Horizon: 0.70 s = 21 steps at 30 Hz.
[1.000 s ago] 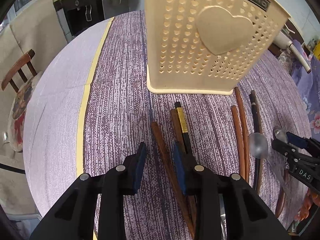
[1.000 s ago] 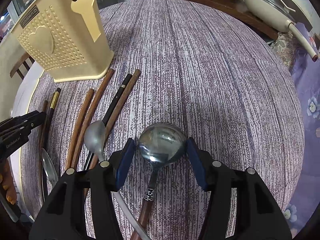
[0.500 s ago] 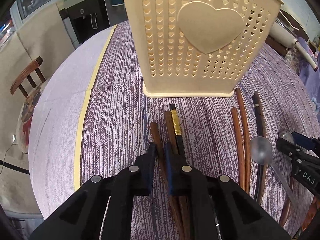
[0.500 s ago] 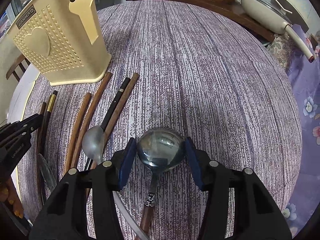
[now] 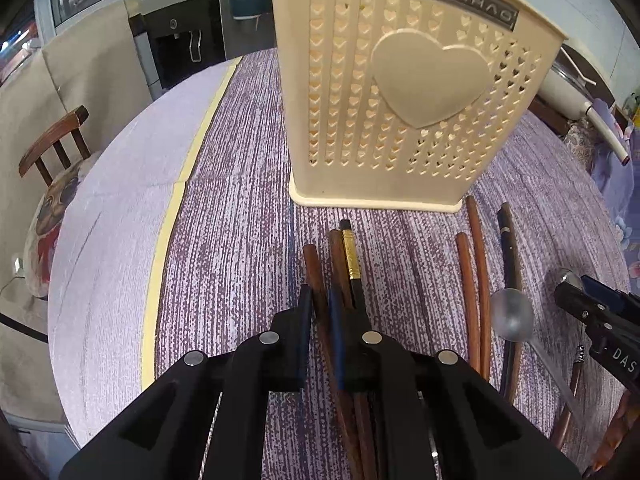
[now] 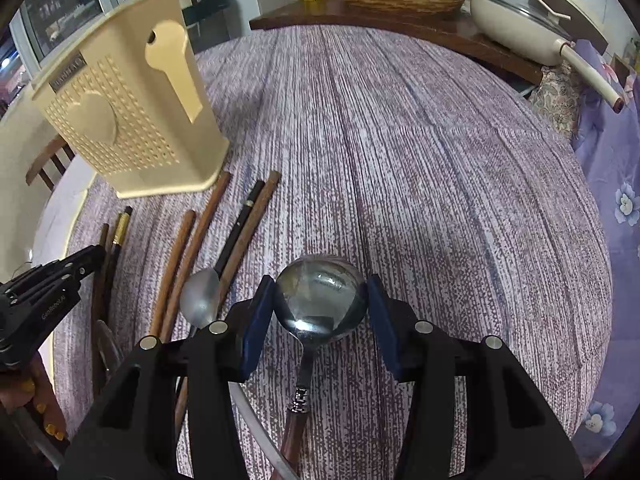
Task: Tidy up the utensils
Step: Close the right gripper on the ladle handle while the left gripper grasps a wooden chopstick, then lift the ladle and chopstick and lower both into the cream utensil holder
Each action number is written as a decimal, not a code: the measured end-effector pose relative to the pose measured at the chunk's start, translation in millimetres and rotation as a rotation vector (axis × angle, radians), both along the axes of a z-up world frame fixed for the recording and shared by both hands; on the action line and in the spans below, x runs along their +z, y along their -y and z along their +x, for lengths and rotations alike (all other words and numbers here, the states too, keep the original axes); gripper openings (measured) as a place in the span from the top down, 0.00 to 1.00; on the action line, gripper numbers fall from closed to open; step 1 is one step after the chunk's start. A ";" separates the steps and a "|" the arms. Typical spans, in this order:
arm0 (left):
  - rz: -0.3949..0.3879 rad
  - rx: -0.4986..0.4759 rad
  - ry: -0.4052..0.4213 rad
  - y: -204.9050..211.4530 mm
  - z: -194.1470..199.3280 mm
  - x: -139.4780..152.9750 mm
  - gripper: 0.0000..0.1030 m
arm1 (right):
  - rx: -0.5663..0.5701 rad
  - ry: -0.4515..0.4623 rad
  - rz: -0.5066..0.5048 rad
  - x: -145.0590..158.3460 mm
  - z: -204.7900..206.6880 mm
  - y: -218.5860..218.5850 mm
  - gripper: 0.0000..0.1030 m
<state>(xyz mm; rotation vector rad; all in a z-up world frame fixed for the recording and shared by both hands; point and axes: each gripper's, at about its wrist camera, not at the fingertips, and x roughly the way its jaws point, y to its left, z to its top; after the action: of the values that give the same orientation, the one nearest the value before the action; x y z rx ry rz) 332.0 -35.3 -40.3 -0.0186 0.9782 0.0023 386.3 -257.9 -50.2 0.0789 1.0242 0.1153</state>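
Purple-and-white woven cloth (image 6: 420,168) covered the round table, and the cream perforated utensil holder (image 5: 404,92) stood upright at its far side with nothing visibly dropped in yet. A second before, the left gripper (image 5: 320,312) had stood with its jaws wide over the nearest chopsticks; now its pads had come together on a single brown chopstick (image 5: 314,268), while the neighbouring brown one and the black, gold-banded chopstick (image 5: 349,252) lay just to the right of the pads, outside them. That pinch meant the first chopstick was secured, though it did not look lifted off the cloth. The right gripper (image 6: 320,312) had narrowed a little over the same second, and its blue pads now sat against both sides of the large steel spoon's bowl (image 6: 322,302), the wood-tipped handle running back beneath the jaws. A smaller spoon (image 6: 200,298) and four more chopsticks (image 6: 192,252) lay loose between the two tools. Both hands seemed ready to carry their pieces to the holder, which stood near, just beyond the chopstick tips.
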 end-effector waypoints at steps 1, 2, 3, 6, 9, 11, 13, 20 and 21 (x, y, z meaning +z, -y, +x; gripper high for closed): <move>0.003 -0.001 0.017 0.1 -1.4 3.7 0.91 | 0.007 0.016 -0.004 3.6 -2.2 0.1 0.54; 0.004 -0.003 0.039 0.1 -3.7 9.1 0.91 | 0.010 0.031 -0.011 7.5 -4.3 0.0 0.54; 0.006 -0.006 0.058 0.0 -5.8 15.1 0.91 | 0.012 0.051 -0.014 12.3 -6.6 0.6 0.54; -0.006 -0.014 0.107 -3.7 -10.6 32.2 0.92 | 0.028 0.126 -0.028 30.7 -14.8 2.6 0.54; -0.018 -0.020 0.165 -6.8 -18.4 48.5 0.92 | 0.043 0.189 -0.034 48.9 -24.3 4.8 0.54; -0.031 -0.028 0.194 -8.9 -24.1 57.9 0.92 | 0.053 0.223 -0.036 59.4 -30.1 5.1 0.54; -0.052 -0.034 0.215 -13.1 -27.3 66.1 0.92 | 0.064 0.252 -0.035 70.1 -34.6 7.1 0.54; -0.084 -0.062 0.307 -22.5 -44.6 96.0 0.92 | 0.091 0.312 -0.015 97.2 -53.1 12.3 0.54; -0.082 -0.064 0.324 -23.9 -48.3 100.3 0.92 | 0.091 0.317 -0.013 97.9 -55.7 12.2 0.54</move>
<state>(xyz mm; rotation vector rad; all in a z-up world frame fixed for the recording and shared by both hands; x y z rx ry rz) 283.7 -11.4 60.0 -0.0608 0.6540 -0.0969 330.7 -270.1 47.7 0.0016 0.7116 0.1978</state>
